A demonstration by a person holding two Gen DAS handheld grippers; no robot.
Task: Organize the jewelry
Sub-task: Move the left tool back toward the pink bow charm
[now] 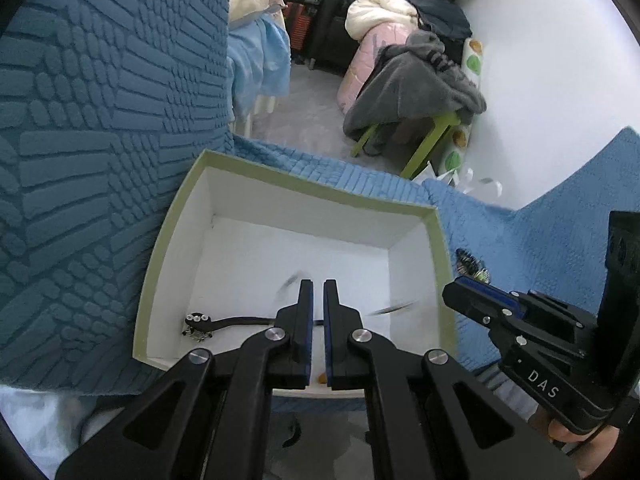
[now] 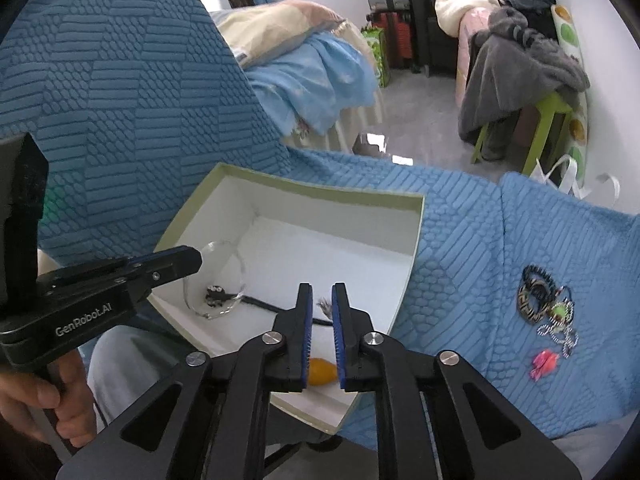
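Both tongs poised over the open box, jewelry split between box and sofa

The left tongs (image 1: 318, 284) hover inside the box (image 1: 320, 196), fingers a narrow gap apart and clamped on nothing; blurred streaks beside them suggest a piece just dropping in. The right tongs (image 2: 321, 288) hang over the near edge, likewise slightly apart and empty. A black pendant cord (image 2: 218, 295), a clear bangle (image 2: 224, 276) and an amber piece (image 2: 322, 372) lie on the box floor, gathered where they belong. The unsorted pile (image 2: 546, 304) and a pink piece (image 2: 543, 363) wait on the blue sofa cover (image 2: 460, 240), well apart to the right, probably the next reach
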